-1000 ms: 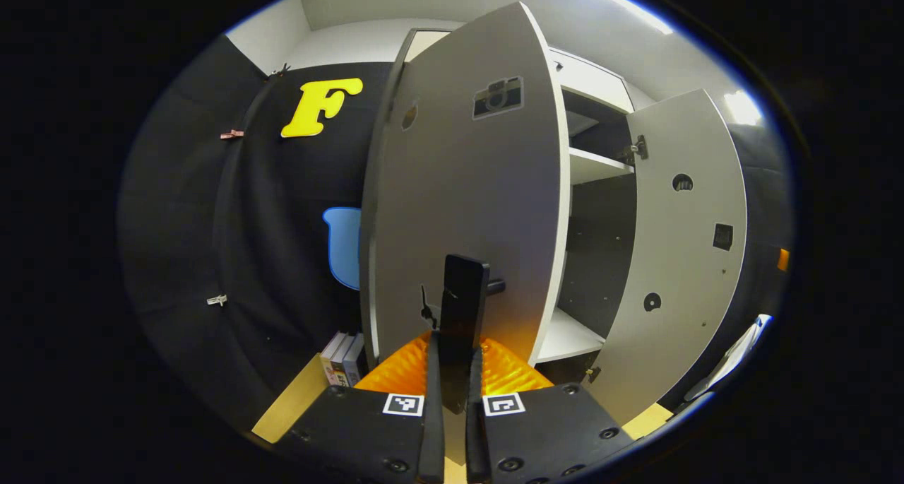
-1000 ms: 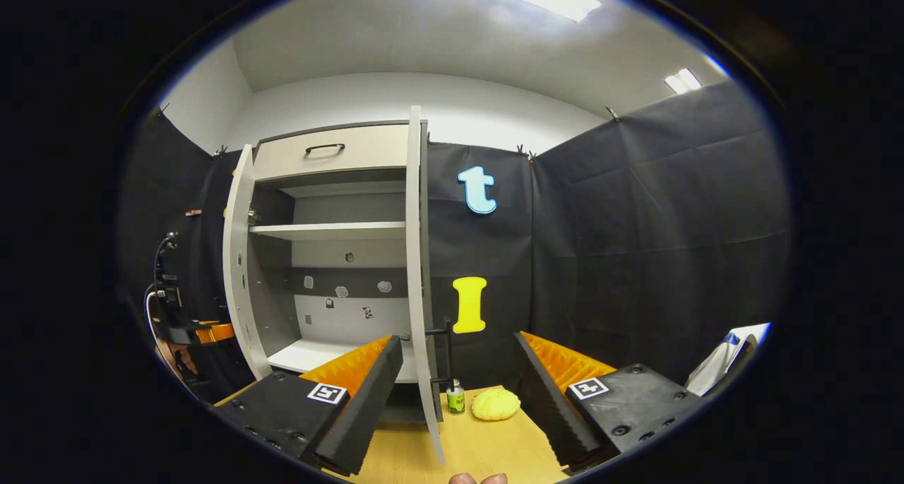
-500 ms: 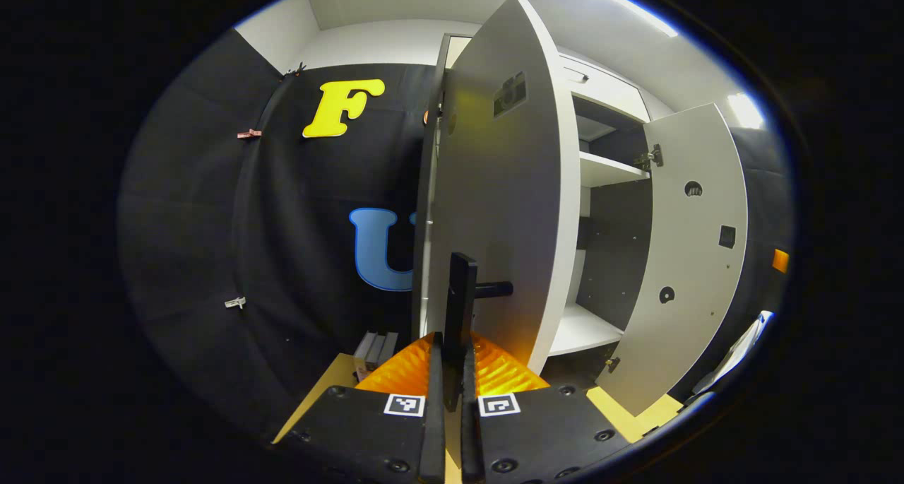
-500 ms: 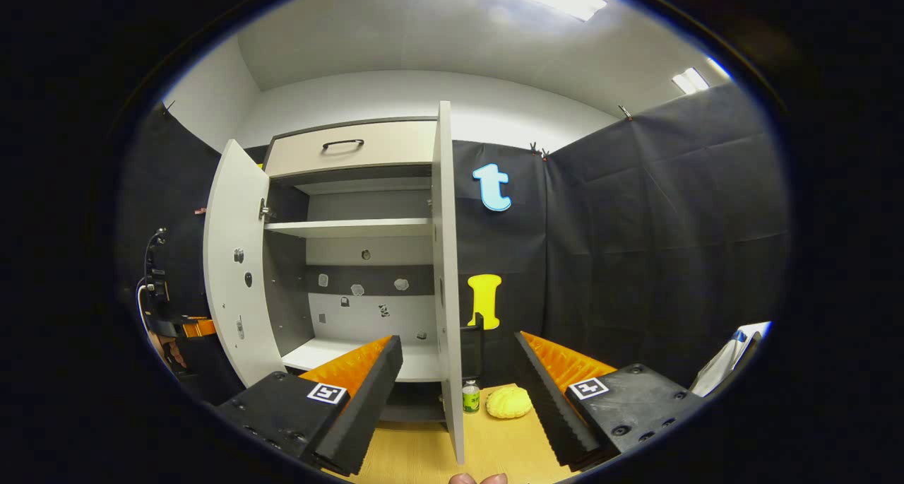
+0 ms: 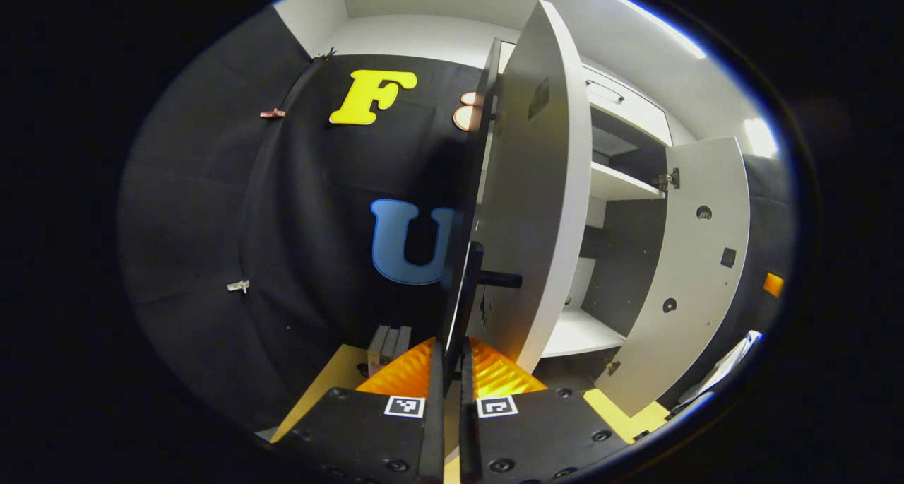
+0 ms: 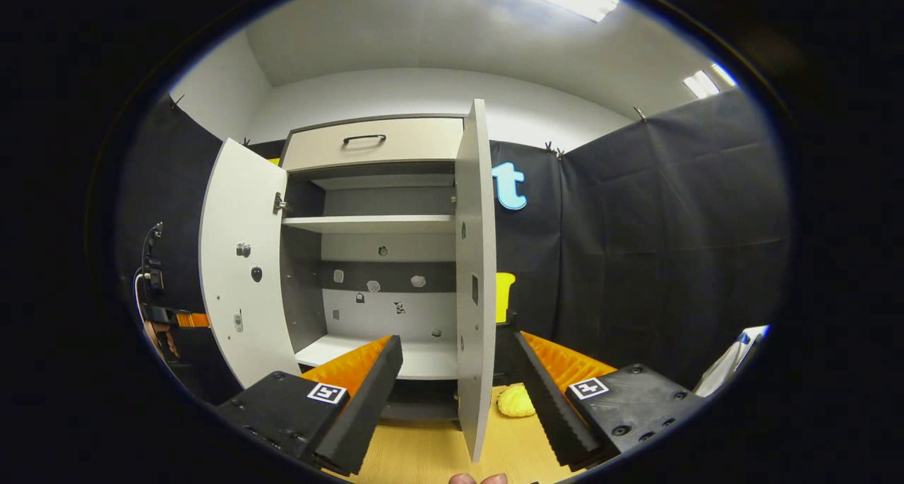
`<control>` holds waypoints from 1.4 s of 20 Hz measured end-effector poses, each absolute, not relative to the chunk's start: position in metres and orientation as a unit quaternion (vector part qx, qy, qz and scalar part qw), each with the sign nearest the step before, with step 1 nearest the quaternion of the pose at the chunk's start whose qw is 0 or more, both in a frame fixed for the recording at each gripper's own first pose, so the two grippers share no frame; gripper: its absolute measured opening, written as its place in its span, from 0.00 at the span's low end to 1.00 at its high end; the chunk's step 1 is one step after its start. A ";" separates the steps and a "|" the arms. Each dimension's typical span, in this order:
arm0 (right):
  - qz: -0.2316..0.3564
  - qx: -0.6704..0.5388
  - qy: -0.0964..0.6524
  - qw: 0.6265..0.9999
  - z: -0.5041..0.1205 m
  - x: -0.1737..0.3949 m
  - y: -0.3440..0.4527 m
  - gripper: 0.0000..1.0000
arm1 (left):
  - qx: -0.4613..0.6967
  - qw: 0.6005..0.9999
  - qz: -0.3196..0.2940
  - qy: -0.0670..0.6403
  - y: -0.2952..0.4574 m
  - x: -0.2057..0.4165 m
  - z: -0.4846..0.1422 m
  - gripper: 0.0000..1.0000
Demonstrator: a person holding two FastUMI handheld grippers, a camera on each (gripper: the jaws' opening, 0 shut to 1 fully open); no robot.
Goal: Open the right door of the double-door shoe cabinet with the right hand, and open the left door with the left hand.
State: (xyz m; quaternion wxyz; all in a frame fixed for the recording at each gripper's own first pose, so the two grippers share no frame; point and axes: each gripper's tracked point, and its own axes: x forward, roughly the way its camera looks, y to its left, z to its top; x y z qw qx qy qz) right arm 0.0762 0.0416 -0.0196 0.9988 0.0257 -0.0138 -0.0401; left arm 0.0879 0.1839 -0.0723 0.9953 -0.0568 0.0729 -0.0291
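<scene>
Left gripper [image 5: 450,371] is closing its two fingers onto the dark bar handle [image 5: 472,286] of the left door [image 5: 537,208]; the gap between the fingers is only as wide as the handle itself, and both look to be pressing on it, though the contact is partly hidden by the fingers' own edges. The left door is standing swung well out from the shoe cabinet [image 6: 374,187], nearly edge-on in the left gripper view. Some books [image 5: 390,343] are standing on the wooden floor panel [image 5: 332,385] beside the door's foot.

Right gripper [image 6: 459,371] is hanging wide open, holding nothing; the free edge of the right door [image 6: 474,272] is sitting between its two spread fingers, touching neither as far as can be seen. The right door is also standing open, at about a right angle to the cabinet front. Inside, a shelf [image 6: 367,222] and the bottom board [image 6: 381,353] are showing, with a drawer [image 6: 374,145] above. A yellow sponge-like lump [image 6: 514,401] is lying on the floor just past the right door. In the right gripper view, the left gripper [image 6: 185,319] and the hand [image 6: 159,335] holding it are showing far left, beyond the left door [image 6: 240,286].
</scene>
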 end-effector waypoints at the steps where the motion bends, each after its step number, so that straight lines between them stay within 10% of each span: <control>1: -0.038 0.030 -0.012 0.999 -0.020 0.076 0.043 0.98 | -0.052 0.996 -0.028 0.073 0.183 0.088 -0.072 0.11; 13: -0.037 0.038 -0.021 0.998 -0.004 0.074 0.039 0.98 | -0.049 0.998 -0.017 0.034 0.154 0.039 -0.025 0.15; 22: -0.026 0.040 -0.032 0.998 0.007 0.070 0.050 1.00 | 0.017 0.997 -0.068 0.012 0.086 0.010 0.006 0.91; 28: -0.014 0.039 -0.042 0.998 0.012 0.069 0.065 0.98 | 0.004 0.997 -0.074 -0.002 0.057 -0.016 0.013 0.97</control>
